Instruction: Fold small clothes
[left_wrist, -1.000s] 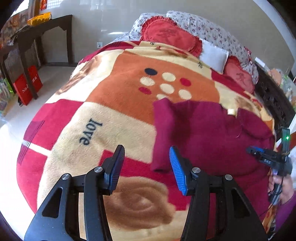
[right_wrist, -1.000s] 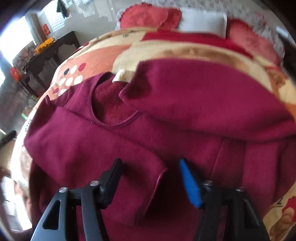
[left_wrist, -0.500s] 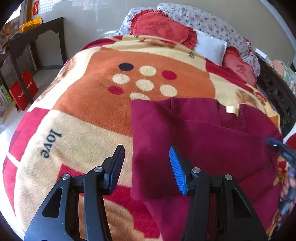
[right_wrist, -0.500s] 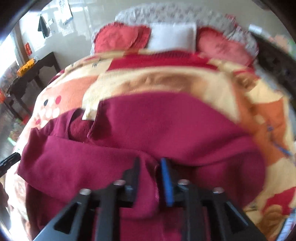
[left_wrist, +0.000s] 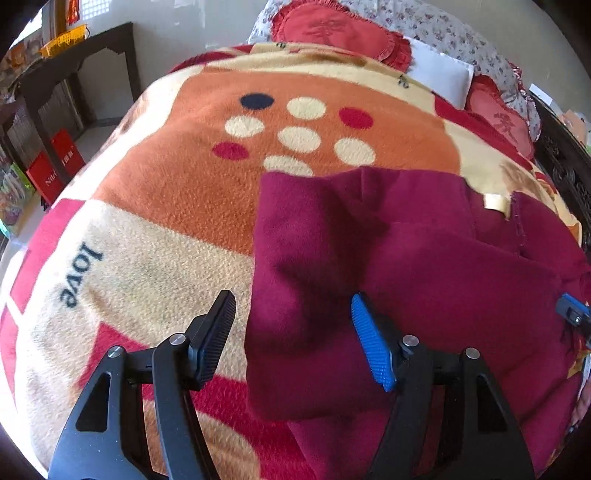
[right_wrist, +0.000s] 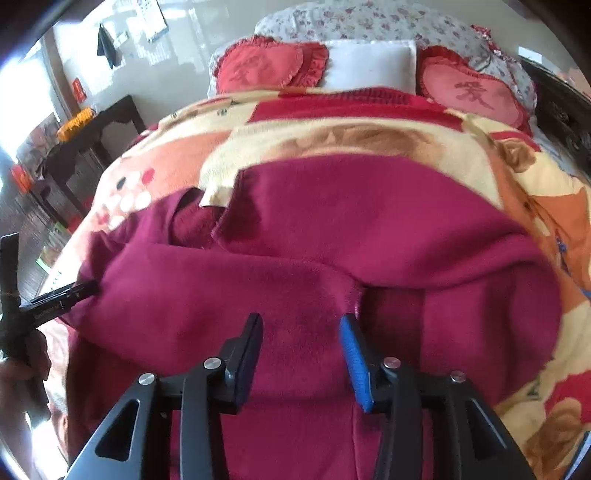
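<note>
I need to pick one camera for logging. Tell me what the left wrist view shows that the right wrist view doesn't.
Only the left wrist view: the word "love" on the blanket and the red bags on the floor.

Only the right wrist view: the sleeve cuff lying near the right gripper, and the person's hand holding the left gripper.

Both: the maroon top, heart cushions, and open fingers.

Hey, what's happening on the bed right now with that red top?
A person with a handheld gripper in each hand is folding a maroon fleece top on a patterned blanket. Both sleeves already lie folded across the body. The left gripper is open over the top's left edge, and the right gripper is open over the folded sleeve's cuff. Neither is holding cloth at this moment.
</note>
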